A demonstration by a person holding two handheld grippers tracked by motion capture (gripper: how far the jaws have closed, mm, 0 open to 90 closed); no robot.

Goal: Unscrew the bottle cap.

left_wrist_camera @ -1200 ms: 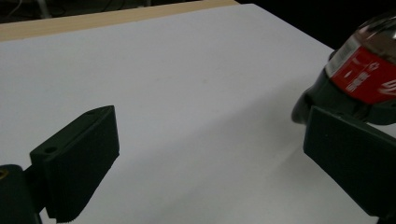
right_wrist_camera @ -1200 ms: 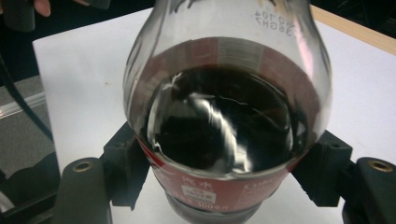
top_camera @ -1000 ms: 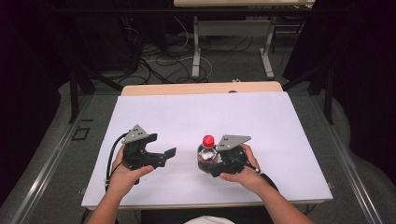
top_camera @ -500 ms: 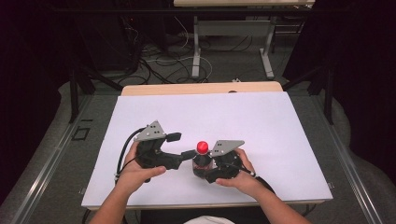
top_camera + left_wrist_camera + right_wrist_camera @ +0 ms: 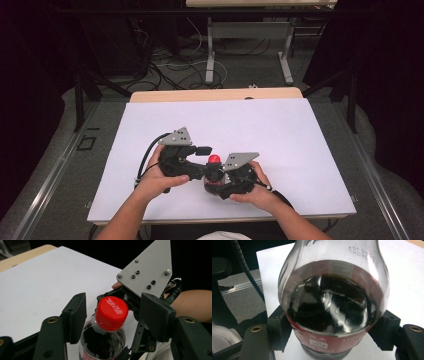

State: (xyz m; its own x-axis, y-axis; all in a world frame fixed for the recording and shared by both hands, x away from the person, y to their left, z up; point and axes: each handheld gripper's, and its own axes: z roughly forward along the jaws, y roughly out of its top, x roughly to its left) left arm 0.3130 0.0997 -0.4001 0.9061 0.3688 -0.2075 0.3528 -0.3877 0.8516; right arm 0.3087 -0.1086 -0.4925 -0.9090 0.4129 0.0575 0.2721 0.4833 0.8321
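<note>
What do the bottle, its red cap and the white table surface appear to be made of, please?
The bottle looks like clear, glossy plastic: the dark drink shows through and highlights glint on its wall. Its red cap seems to be moulded plastic, smooth on top with printed white lettering. The white table surface looks matt, with no glare; whether it is laminate, paper or board cannot be told.

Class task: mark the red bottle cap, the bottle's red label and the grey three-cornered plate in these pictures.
red bottle cap (image 5: 111, 312), left gripper view, middle of the cap's top.
bottle's red label (image 5: 332, 340), right gripper view, front of the band.
grey three-cornered plate (image 5: 149, 270), left gripper view, the plate's flat middle.
</note>
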